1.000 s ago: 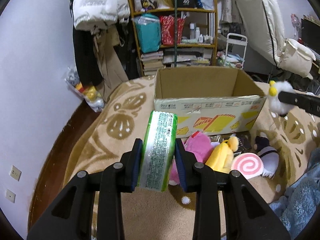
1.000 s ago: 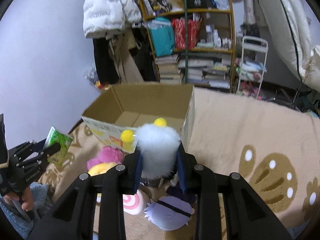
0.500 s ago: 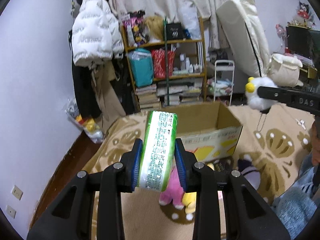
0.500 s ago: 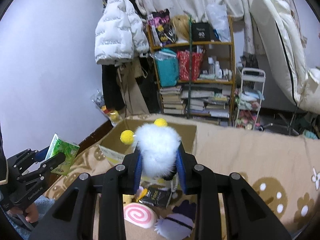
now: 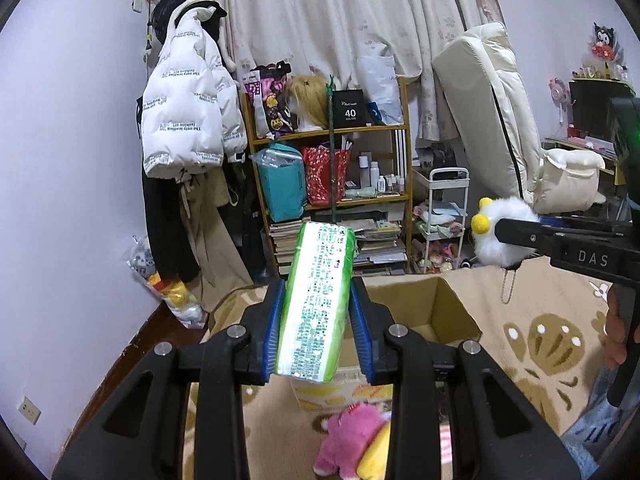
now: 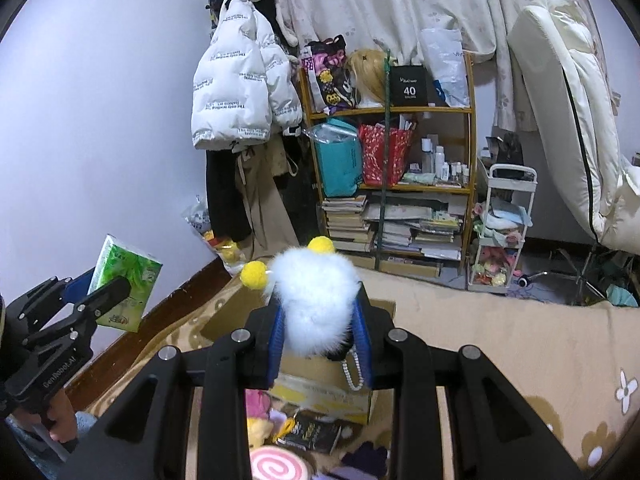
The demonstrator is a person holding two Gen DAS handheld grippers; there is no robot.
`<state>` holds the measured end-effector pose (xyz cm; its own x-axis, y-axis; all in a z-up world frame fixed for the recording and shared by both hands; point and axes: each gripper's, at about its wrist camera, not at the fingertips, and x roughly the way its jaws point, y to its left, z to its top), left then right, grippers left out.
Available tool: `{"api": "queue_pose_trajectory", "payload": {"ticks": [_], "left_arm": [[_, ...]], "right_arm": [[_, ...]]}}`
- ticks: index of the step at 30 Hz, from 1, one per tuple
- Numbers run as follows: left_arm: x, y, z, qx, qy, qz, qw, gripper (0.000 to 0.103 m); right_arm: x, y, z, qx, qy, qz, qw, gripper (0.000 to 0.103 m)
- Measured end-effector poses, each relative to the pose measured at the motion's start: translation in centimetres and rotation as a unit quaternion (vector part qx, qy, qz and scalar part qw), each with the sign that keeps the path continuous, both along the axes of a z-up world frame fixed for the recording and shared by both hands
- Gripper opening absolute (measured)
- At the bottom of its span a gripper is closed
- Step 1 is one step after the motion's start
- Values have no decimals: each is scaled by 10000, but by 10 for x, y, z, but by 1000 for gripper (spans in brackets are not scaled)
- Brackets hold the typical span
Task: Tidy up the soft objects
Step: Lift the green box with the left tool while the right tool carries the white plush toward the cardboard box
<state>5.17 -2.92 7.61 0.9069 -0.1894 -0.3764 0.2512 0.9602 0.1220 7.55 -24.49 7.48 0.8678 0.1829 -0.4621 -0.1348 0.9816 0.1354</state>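
My left gripper (image 5: 318,334) is shut on a green tissue pack (image 5: 318,304), held upright on its edge above the near side of an open cardboard box (image 5: 444,312). My right gripper (image 6: 318,338) is shut on a white fluffy toy (image 6: 316,300) with yellow pompoms and a dangling bead chain, raised over the same box (image 6: 320,376). In the left wrist view the fluffy toy (image 5: 502,232) and right gripper (image 5: 520,236) hang at the right. In the right wrist view the tissue pack (image 6: 126,280) and left gripper (image 6: 108,288) show at the left.
A pink plush (image 5: 348,440), a yellow plush (image 5: 376,456) and a pink swirl cushion (image 6: 276,464) lie on the beige patterned blanket (image 5: 552,344) before the box. Behind stand a cluttered shelf (image 5: 332,184), hanging coats (image 5: 184,128), a white cart (image 5: 444,216) and a leaning mattress (image 5: 488,112).
Both grippers rose and tilted up with their loads still held. The box and floor toys slid down in view, and more of the shelf and curtain came into sight.
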Motion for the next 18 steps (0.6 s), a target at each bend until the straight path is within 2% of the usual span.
{"api": "queue_pose_trajectory", "payload": {"ticks": [9,13,18], "left_arm": [[40,-13,-10,7,46,-127,9999,31],[54,-20,-24,102,59,-144,9998,31],[72,-17,-45,1,351,-148,9993,31]], "right_arm": [[29,3,6,158,-190,121,9996,32],[38,3,-5,180,-175,159,9996,32],[47,0,-24,264,-57,194,9994,32]]}}
